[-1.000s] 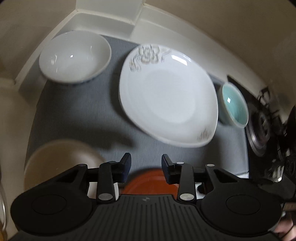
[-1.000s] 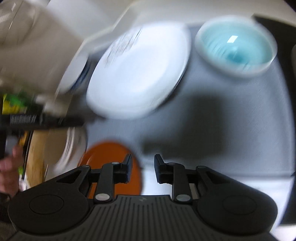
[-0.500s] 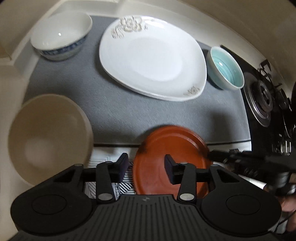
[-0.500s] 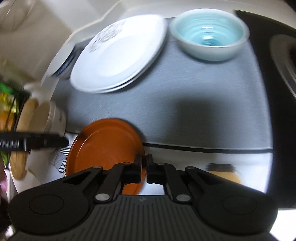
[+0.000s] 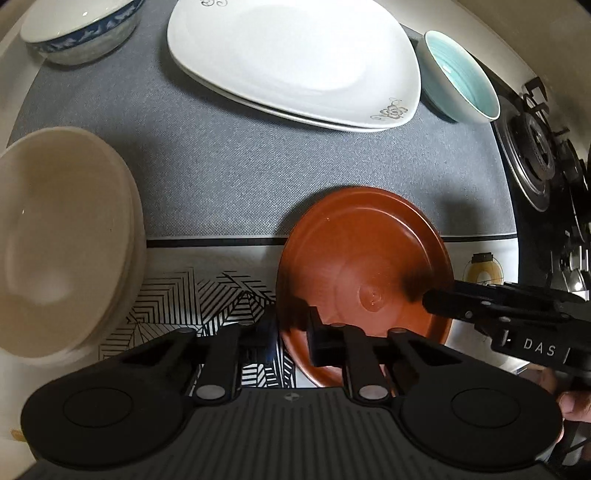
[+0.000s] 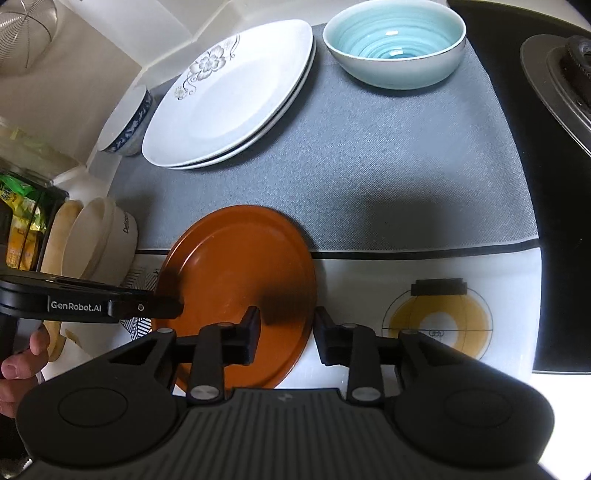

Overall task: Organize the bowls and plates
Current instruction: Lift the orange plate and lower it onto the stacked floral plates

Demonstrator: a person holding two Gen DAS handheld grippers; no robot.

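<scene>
Positions relative to the orange plate (image 5: pixel 354 258), which straddles the grey mat's (image 5: pixel 207 166) near edge. Left of it we see stacked beige bowls (image 5: pixel 55 236). The left gripper (image 5: pixel 291 325) has just been closing and is clamped on the plate's left rim. The right gripper (image 6: pixel 286 321) has just been opening. The right rim sits between its fingers, released. Beyond the plate: blue-patterned bowl (image 5: pixel 81 29) far left, stacked white plates (image 5: pixel 295 55), teal bowl (image 6: pixel 395 40) right.

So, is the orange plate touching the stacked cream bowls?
Apart. The left wrist view shows a stretch of patterned mat between the orange plate and the cream bowls.
</scene>
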